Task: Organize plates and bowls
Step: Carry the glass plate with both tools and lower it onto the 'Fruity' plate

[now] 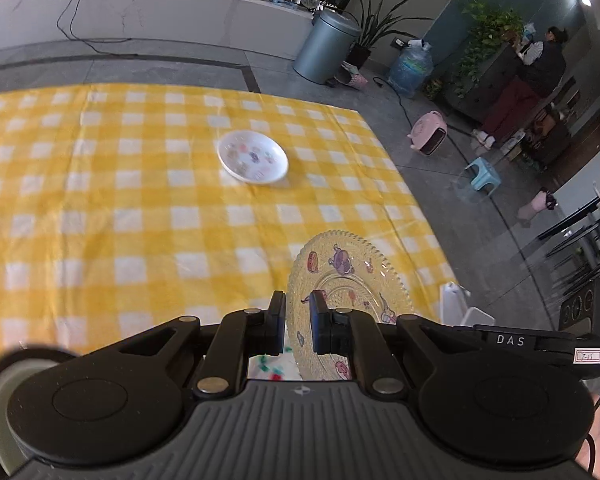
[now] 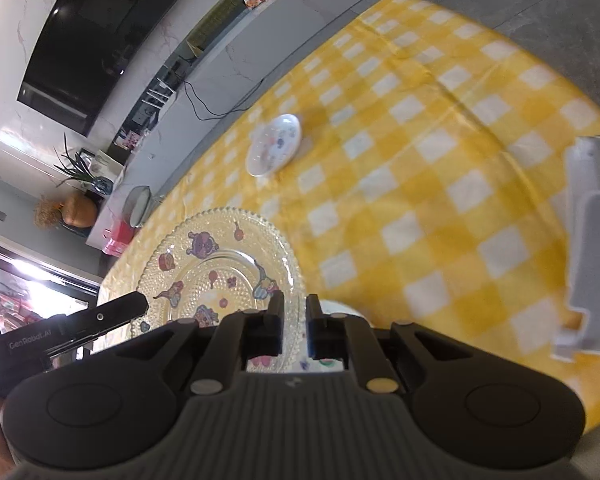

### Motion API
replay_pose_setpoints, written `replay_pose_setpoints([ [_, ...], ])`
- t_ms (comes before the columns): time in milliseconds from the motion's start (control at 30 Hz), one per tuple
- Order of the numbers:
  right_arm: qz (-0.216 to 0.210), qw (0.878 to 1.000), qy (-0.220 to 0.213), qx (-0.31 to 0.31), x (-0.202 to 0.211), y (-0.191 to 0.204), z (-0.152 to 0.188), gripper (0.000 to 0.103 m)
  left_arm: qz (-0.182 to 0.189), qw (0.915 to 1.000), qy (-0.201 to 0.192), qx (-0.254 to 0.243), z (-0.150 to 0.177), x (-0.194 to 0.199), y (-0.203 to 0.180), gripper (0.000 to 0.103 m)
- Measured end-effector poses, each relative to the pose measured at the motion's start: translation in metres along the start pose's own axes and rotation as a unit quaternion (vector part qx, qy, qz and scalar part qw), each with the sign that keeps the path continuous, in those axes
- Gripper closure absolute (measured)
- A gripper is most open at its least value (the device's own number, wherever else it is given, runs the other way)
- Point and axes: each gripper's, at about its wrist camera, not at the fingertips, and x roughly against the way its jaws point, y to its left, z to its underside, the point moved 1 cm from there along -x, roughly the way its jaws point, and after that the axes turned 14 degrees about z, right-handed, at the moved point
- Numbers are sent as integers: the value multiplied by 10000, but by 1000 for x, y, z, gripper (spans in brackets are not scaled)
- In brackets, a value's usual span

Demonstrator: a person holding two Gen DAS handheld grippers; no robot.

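Observation:
A clear glass plate (image 1: 348, 276) with cartoon prints and a beaded rim hangs tilted over the near part of the yellow checked tablecloth (image 1: 100, 208). My left gripper (image 1: 298, 320) is shut on its near rim. In the right wrist view the same glass plate (image 2: 220, 264) fills the lower left, and my right gripper (image 2: 295, 320) is shut on its right rim. The other gripper's black finger (image 2: 120, 312) reaches the plate's left edge. A small white dish (image 1: 253, 162) with coloured prints lies alone farther out on the cloth, also visible as the white dish (image 2: 274, 145).
A grey slotted rack (image 2: 592, 240) stands at the table's right side. Something white (image 2: 340, 308) with coloured marks lies under the plate. Beyond the table are a metal bin (image 1: 324, 48), a water bottle (image 1: 410, 68), a pink heater (image 1: 428, 132), a blue stool (image 1: 482, 174) and a person (image 1: 536, 68).

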Motion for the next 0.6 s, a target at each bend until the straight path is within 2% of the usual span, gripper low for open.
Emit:
replay_pose_setpoints([
  [100, 97, 9999, 88, 56, 9, -12, 8, 94, 22, 9998, -69, 165, 19, -5, -5, 90],
  [200, 264, 9994, 142, 144, 13, -20, 14, 95, -107, 9995, -79, 300, 37, -12, -8, 90],
  [333, 434, 9983, 203, 329, 9, -22, 24, 95, -138, 9978, -203, 615, 56, -14, 4, 90],
  [600, 576, 9965, 333, 496, -6, -19, 28, 96, -305, 9956, -387, 801, 75, -18, 15, 90],
])
